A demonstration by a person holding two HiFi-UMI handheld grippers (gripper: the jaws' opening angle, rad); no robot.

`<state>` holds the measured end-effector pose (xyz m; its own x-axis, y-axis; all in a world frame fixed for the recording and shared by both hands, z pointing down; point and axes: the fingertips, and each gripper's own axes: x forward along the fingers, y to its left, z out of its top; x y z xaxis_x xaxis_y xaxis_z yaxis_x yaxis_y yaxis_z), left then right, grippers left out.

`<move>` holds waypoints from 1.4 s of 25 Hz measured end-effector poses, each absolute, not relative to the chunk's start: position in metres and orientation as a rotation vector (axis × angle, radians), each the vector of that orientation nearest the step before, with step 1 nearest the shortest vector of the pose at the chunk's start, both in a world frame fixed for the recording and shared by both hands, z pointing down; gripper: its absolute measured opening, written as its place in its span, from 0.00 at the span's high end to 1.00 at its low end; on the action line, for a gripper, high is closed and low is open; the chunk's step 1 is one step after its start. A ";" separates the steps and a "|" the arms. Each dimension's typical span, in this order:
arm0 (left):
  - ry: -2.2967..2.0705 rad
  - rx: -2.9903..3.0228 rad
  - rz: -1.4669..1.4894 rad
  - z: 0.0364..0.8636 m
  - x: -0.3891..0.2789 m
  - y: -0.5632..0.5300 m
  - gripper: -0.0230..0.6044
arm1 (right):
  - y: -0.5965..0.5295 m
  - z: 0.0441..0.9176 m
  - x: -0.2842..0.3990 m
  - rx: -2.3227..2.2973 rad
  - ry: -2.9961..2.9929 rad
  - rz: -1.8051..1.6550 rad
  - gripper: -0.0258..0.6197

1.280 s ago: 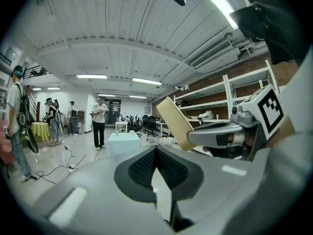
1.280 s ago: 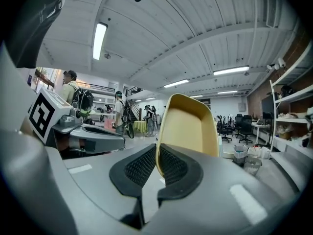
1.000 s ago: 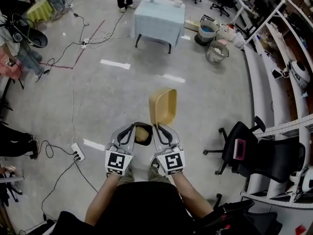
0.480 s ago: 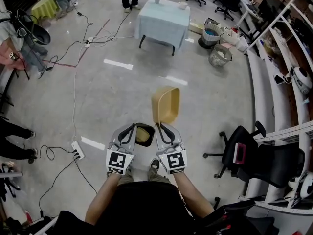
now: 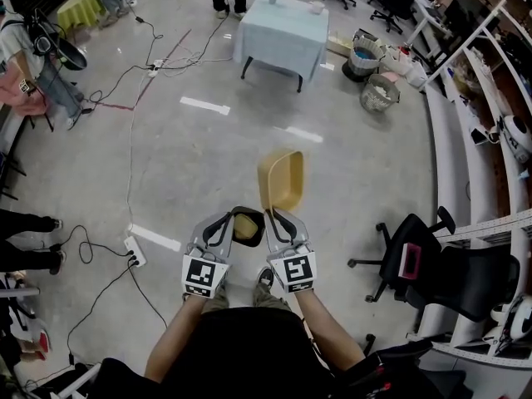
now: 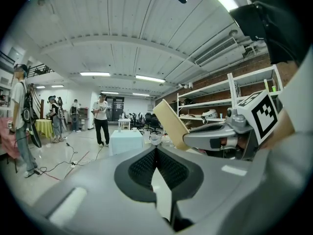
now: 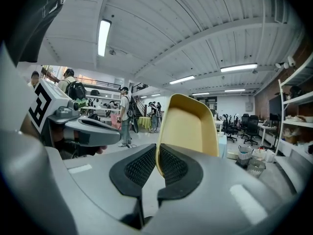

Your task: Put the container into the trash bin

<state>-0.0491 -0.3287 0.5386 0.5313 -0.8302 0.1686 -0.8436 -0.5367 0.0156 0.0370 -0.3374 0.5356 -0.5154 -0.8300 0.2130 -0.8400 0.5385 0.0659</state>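
My right claw [image 7: 157,153]: pads clamped on rim of tan container [image 7: 193,126], held on edge in air above floor [image 5: 208,165]. My left claw [image 6: 156,153]: pads together, nothing between, just beside right.

Side by side, about level — left tongs [image 6: 155,153] seemingly pressed together, empty; right tongs [image 7: 157,155] clamped on the container [image 7: 190,126] rim.

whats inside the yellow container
Nothing shows inside the container: its inner walls and floor look bare. The right gripper, shut on its rim, covers the lowest bit.
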 end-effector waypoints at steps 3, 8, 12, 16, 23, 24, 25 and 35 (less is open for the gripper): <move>-1.455 2.662 0.228 0.542 -0.051 -0.326 0.99 | -0.337 0.550 0.035 1.377 -2.537 0.093 0.91; -1.452 2.652 0.240 0.546 -0.053 -0.324 0.99 | -0.334 0.591 0.028 1.259 -2.481 0.154 0.91; -1.451 2.646 0.248 0.549 -0.056 -0.320 0.99 | -0.327 0.631 0.024 1.161 -2.424 0.222 0.90; -1.453 2.630 0.255 0.554 -0.060 -0.317 0.99 | -0.316 0.667 0.020 1.069 -2.373 0.266 0.90; -1.443 2.608 0.292 0.563 -0.068 -0.313 0.99 | -0.295 0.713 0.008 0.931 -2.308 0.331 0.90; -1.442 2.609 0.297 0.565 -0.068 -0.312 0.99 | -0.291 0.720 0.007 0.913 -2.298 0.337 0.91; -1.438 2.610 0.300 0.567 -0.066 -0.312 0.99 | -0.288 0.727 0.007 0.897 -2.288 0.346 0.91; -1.425 2.597 0.309 0.574 -0.058 -0.314 0.99 | -0.266 0.756 0.013 0.805 -2.240 0.398 0.91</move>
